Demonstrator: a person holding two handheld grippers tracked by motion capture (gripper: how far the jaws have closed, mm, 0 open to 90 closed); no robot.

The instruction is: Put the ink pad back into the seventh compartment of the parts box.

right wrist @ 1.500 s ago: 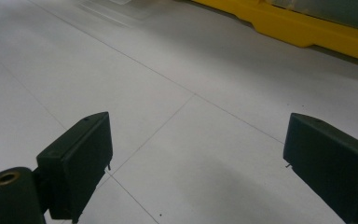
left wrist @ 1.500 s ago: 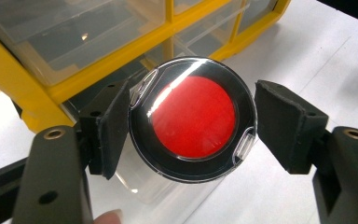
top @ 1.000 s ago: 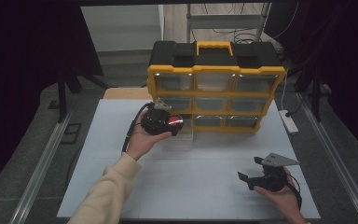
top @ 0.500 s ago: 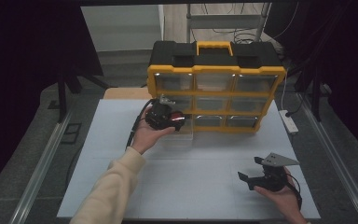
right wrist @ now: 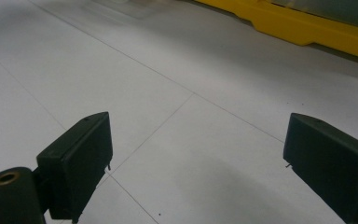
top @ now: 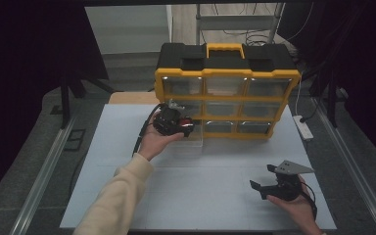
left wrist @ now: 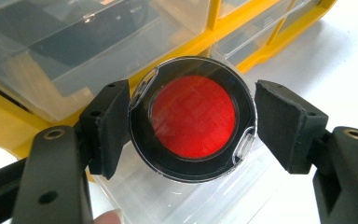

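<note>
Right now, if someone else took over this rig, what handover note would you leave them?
Left gripper: shut on the round case, a clear-lidded black case with a red disc inside, held just above the pulled-out clear drawer at the organizer's bottom left.
Right gripper: open, holding nothing, over the white table near the front right.
Yellow organizer: upright at the back of the table.
Done: case picked up and brought to the drawer.
Left: probably lower the case into the drawer, release it, and push the drawer shut.
</note>
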